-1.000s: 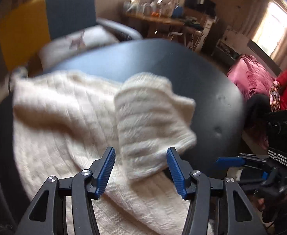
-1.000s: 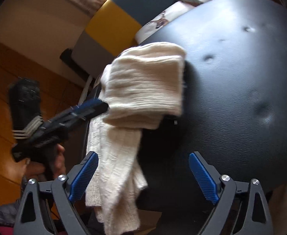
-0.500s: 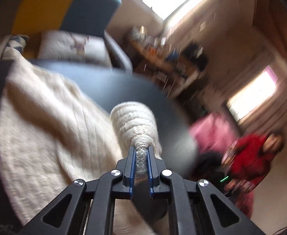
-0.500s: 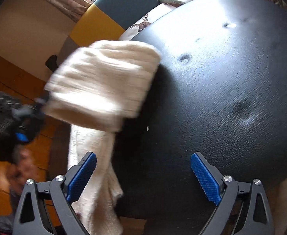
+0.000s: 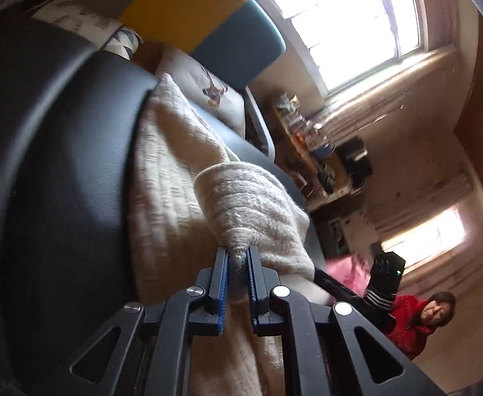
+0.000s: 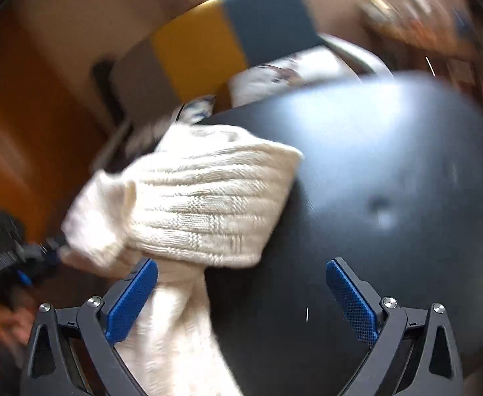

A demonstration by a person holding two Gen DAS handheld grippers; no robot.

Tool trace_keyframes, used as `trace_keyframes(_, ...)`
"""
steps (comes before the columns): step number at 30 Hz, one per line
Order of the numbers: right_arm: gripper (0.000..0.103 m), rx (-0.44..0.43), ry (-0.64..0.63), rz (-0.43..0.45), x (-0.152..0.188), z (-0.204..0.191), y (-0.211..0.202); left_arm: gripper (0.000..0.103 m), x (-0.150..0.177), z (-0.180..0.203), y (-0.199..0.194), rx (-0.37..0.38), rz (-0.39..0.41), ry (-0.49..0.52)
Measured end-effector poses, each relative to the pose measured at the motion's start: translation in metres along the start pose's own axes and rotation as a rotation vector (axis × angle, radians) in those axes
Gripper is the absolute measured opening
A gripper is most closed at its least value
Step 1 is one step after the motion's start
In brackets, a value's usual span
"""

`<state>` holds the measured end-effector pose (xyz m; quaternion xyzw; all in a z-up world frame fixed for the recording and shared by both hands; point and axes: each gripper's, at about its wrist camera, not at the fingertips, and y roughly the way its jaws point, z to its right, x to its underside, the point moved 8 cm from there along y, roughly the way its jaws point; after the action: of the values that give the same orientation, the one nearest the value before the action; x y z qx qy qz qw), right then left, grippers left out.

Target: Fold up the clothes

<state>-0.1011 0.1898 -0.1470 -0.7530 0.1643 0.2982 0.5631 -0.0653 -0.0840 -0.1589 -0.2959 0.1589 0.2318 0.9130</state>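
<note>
Between the left tongs (image 5: 238,257), a sweater sleeve (image 5: 258,211) is now being pinched and lifted.
A second ago those tongs were open; now the fold is starting. The right tongs (image 6: 241,293) are waiting wide open and empty beside the white sweater (image 6: 188,198) on the black tabletop (image 6: 390,165).

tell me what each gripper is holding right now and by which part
The left gripper is shut on the cream knit sweater, pinching the edge of its folded-over ribbed part. The right gripper is open and holds nothing.
</note>
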Motion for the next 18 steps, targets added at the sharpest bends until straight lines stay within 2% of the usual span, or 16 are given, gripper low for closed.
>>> trace_keyframes(2, 0.103, 0.100, -0.157, 0.001, -0.006, -0.007, 0.007, 0.002, 0.003, 0.003, -0.009, 0.035, 0.026, 0.017)
trace_keyframes(3, 0.103, 0.131, -0.173, 0.010, -0.011, -0.006, 0.011, 0.000, 0.001, 0.005, -0.016, 0.060, 0.044, 0.020)
trace_keyframes(4, 0.103, 0.129, -0.164, 0.014, -0.017, -0.006, 0.017, 0.000, -0.001, 0.007, -0.023, 0.084, 0.062, 0.023)
trace_keyframes(6, 0.103, 0.073, -0.098, 0.000, -0.029, -0.008, 0.033, 0.000, -0.007, -0.001, -0.029, 0.055, 0.081, 0.015)
trace_keyframes(8, 0.103, 0.120, -0.090, -0.056, -0.032, -0.003, 0.056, 0.000, -0.011, -0.015, -0.032, 0.007, 0.084, -0.005)
trace_keyframes(10, 0.102, 0.203, -0.103, -0.088, -0.029, 0.010, 0.065, 0.012, -0.004, -0.031, -0.030, -0.046, 0.051, -0.024)
trace_keyframes(13, 0.102, 0.380, -0.041, -0.105, -0.015, 0.066, 0.055, 0.018, 0.020, -0.045, -0.022, -0.159, -0.030, 0.019)
trace_keyframes(16, 0.102, 0.471, 0.085, -0.110, 0.004, 0.121, 0.027, 0.028, 0.036, -0.031, -0.008, -0.138, -0.093, 0.054)
trace_keyframes(18, 0.102, 0.490, 0.177, -0.108, 0.019, 0.147, 0.005, 0.033, 0.042, -0.007, 0.007, -0.121, -0.121, 0.125)
